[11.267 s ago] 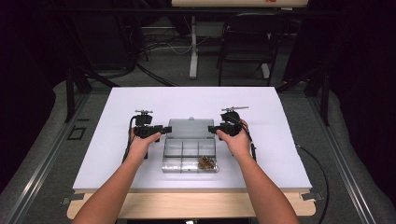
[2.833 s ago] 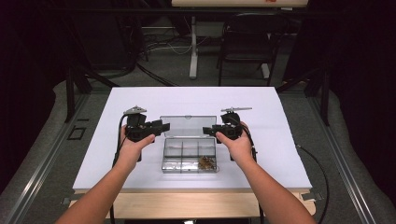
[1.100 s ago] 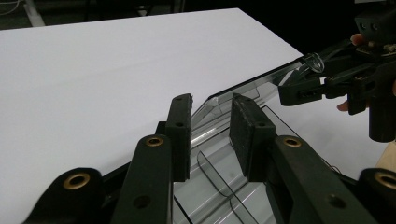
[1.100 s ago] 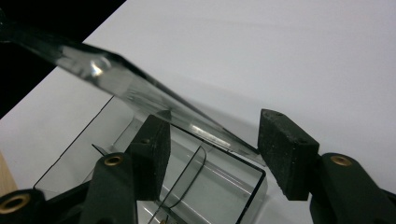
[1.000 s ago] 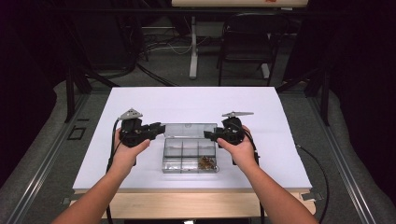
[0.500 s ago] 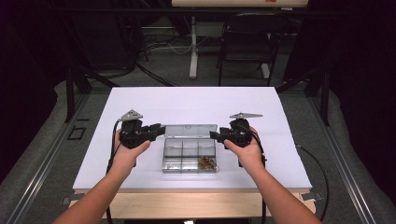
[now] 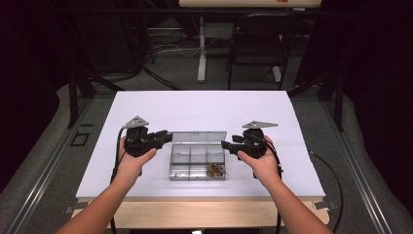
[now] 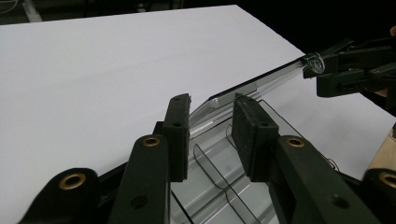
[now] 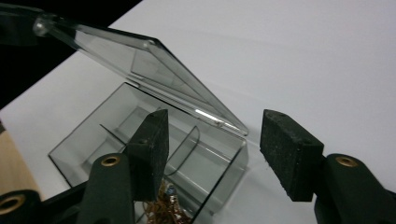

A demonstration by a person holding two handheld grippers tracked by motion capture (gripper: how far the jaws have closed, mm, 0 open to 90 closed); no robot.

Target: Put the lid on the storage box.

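Two tools, left tool [image 7: 164,138] and right tool [image 7: 228,145], flank one clear box [image 7: 197,161].

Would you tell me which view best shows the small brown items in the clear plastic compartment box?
The high view: the brown items sit unobstructed in the box's near-right compartment. The right gripper view shows them cut off behind a jaw.

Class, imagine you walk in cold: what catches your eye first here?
A clear compartment box sits mid-table on the white table, its lid propped half open. The left gripper and right gripper flank it. Brownish small parts fill one near compartment.
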